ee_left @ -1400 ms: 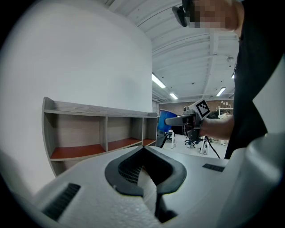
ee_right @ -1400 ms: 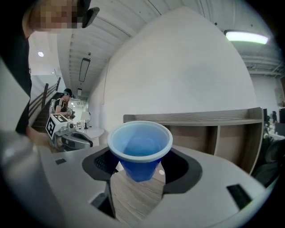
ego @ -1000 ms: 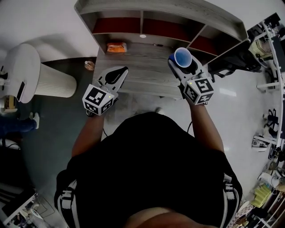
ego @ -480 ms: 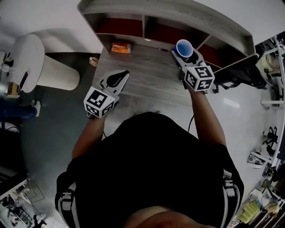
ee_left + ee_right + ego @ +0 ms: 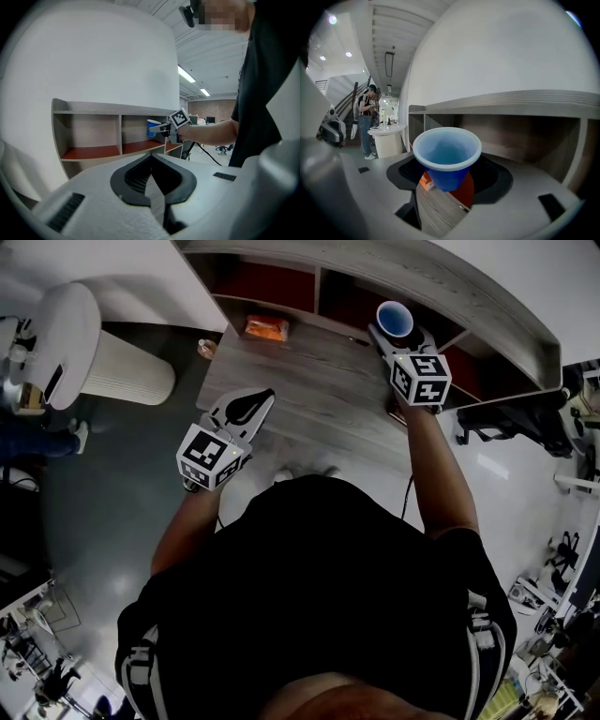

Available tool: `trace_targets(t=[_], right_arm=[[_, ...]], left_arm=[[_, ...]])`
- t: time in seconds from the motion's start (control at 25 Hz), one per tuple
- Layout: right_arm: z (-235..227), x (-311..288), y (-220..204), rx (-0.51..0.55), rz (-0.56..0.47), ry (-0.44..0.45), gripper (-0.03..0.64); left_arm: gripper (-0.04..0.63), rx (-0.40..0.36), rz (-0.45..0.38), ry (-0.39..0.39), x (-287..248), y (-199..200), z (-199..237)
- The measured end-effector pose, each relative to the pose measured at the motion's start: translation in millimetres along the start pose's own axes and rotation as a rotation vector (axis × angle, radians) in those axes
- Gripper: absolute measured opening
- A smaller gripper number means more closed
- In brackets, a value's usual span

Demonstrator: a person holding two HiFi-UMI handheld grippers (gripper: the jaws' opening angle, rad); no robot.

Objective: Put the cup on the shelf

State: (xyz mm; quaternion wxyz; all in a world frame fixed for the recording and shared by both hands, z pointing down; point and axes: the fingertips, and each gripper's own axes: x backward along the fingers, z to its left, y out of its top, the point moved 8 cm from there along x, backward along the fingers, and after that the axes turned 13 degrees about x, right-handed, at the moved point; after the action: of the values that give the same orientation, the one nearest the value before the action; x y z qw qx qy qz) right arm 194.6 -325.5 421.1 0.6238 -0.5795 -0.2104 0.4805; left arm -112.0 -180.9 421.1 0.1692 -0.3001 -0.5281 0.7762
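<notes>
Before the shelf (image 5: 469, 287), the right hand-held gripper (image 5: 397, 336) clamps the blue cup (image 5: 395, 317) upright, rim up.

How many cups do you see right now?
1: a blue cup gripped in the right hand-held gripper, at the shelf opening. Others may sit hidden inside compartments.

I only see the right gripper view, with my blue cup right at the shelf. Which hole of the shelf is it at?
Observer: The head view shows the cup at the middle compartment of the shelf, which has three.
Operator: What's my other gripper doing?
Observer: The left gripper is shut and empty, over the table's near edge.
Operator: Is the cup down yet?
Observer: It seems not. In the left gripper view it hangs above the red board, clamped in the right gripper.
</notes>
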Motion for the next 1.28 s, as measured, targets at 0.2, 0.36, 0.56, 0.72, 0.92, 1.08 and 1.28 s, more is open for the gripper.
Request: trace_targets(t=[0.2, 0.36, 0.56, 0.72, 0.92, 1.08, 1.28], right_arm=[[-15, -31, -16, -0.027, 0.035, -0.003, 0.293], [-24, -47, -26, -0.041, 0.060, -0.003, 0.293], [-28, -63, -39, -0.051, 0.089, -0.001, 0.293], [-27, -71, -43, -0.053, 0.096, 0.002, 0.293], [-30, -82, -51, -0.051, 0.122, 0.010, 0.293], [-30, -90, -57, -0.049, 0.147, 0.013, 0.293], [-31, -98, -62, -0.055, 0.160, 0.012, 0.293]], left_arm=[[0.017, 0.030, 0.030, 0.036, 4, -12, 5], [0.017, 0.049, 0.033, 0.062, 5, -17, 5], [0.017, 0.052, 0.027, 0.080, 7, -19, 3], [0.017, 0.047, 0.029, 0.076, 5, -19, -2], [0.017, 0.058, 0.039, 0.073, 0, -20, -6], [0.017, 0.063, 0.051, 0.069, -1, -22, -5], [0.018, 0.073, 0.055, 0.055, -8, -24, -1]])
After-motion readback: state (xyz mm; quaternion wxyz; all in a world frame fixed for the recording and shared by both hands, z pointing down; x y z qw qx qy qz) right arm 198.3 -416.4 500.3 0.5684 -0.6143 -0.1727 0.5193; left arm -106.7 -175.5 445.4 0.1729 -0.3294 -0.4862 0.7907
